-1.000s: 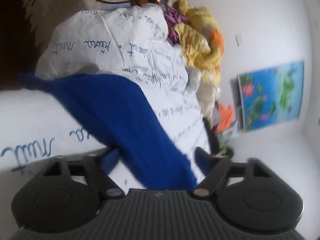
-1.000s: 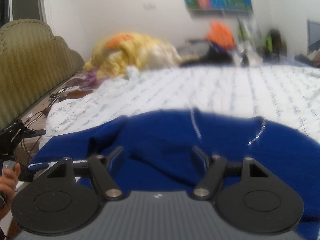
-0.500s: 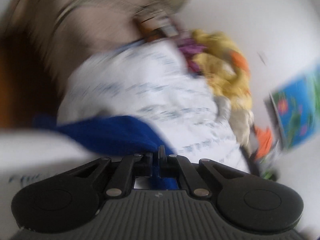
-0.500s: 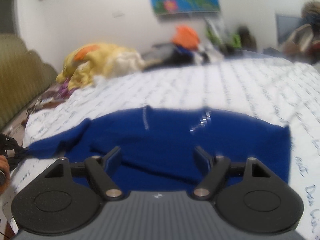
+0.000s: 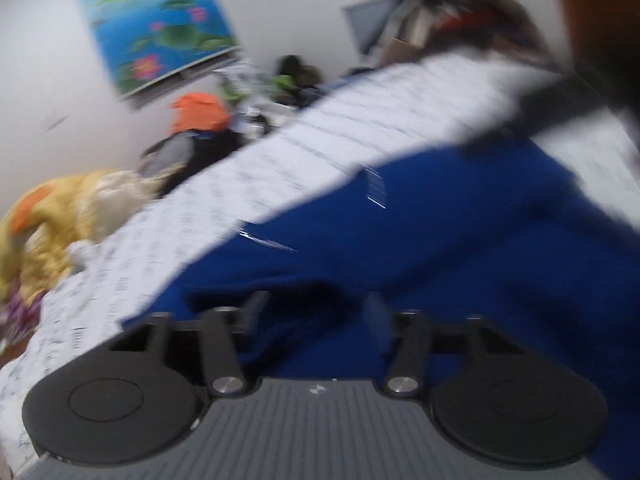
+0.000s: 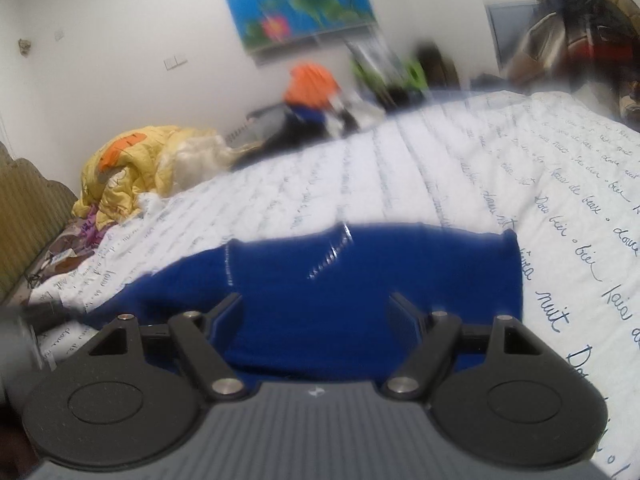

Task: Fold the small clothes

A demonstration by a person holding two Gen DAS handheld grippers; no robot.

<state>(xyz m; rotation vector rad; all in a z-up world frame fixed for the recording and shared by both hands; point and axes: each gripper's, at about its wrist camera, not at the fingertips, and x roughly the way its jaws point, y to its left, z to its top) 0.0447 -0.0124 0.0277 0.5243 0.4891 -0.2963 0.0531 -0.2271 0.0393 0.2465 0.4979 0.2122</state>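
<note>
The left gripper (image 5: pixel 314 314) has just been opening; its jaws stand apart over a raised fold of the blue knit garment (image 6: pixel 360 280), gripping nothing. The garment lies flat on the bed (image 6: pixel 460 160), whose quilted white cover carries cursive script. The right gripper (image 6: pixel 316 312) is spread wide above the garment's near edge, empty.
</note>
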